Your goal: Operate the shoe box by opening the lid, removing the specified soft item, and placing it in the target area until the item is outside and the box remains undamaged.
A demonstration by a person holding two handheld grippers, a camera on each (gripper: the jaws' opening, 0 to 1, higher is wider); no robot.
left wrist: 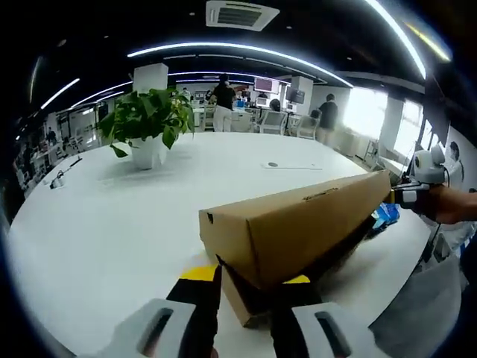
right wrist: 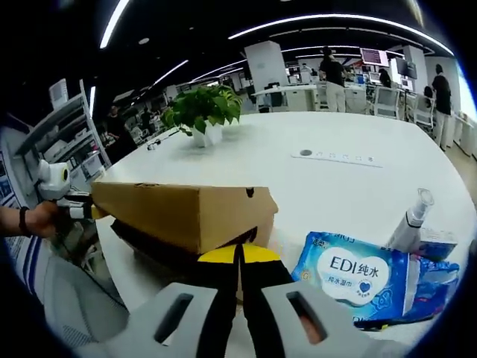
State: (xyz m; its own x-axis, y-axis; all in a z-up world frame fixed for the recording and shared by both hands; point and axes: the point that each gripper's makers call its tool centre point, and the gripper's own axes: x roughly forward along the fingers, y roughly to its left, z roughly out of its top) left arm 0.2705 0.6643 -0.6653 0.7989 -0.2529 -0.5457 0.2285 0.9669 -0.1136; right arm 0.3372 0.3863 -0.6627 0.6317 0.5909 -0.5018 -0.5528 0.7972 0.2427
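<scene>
the shoe box [left wrist: 298,224] sits on the white table [left wrist: 112,224] near its edge, brown cardboard, its lid [left wrist: 291,216] lifted at an angle above the darker base [left wrist: 242,302], so there's a gap along the side. whatever soft item is inside, the dark gap hides it.

in the left gripper view, the left gripper [left wrist: 246,287] is at the near end of the box, yellow-tipped jaws spread apart, one on each side of the box's corner. whether they actually touch the cardboard is hard to call. at the far end of the box the other gripper [left wrist: 406,195] comes in from the right, held by a hand [left wrist: 447,203], right up against the lid's end.

over to the right gripper view: the right gripper [right wrist: 240,257] has its two jaws pressed together, no gap between the yellow tips, sitting just under the lid's corner [right wrist: 253,209]. i can't tell if anything is pinched there. at the far left end, the left gripper [right wrist: 78,209] meets the box.

beside the box, a blue wet-wipes pack [right wrist: 358,276] lies flat, with a white spray bottle [right wrist: 410,220] just behind it. a potted plant [right wrist: 203,112] stands well apart further back, and a flat white strip [right wrist: 335,156] lies mid-table.
</scene>
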